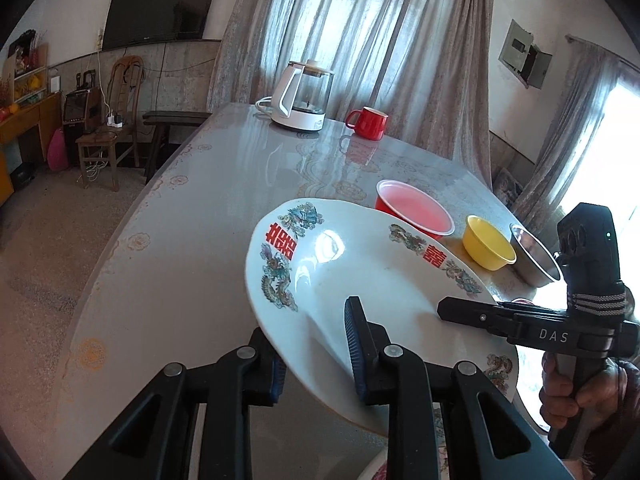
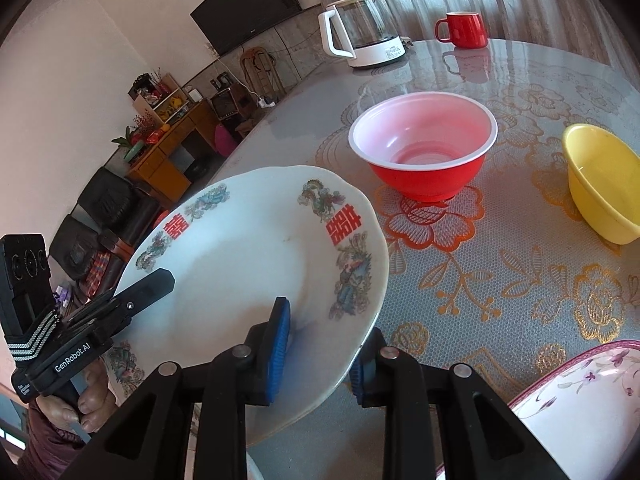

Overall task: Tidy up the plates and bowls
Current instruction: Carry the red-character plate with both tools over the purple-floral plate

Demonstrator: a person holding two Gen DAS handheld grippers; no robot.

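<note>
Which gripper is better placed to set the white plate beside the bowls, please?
Probably the right gripper: like the left gripper it clamps the plate's rim, but it is on the side nearer the red bowl and yellow bowl.

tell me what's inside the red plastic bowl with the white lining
Nothing shows inside the red plastic bowl with the white lining: the right wrist view looks straight in and its pink-white floor is bare. From the left wrist view, the lifted white dragon-patterned plate covers its near side.

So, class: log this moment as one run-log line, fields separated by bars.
left hand-held gripper: shut on white plate rim | right hand-held gripper: shut on opposite rim | plate: above table, tilted | red bowl, yellow bowl: on table
</note>
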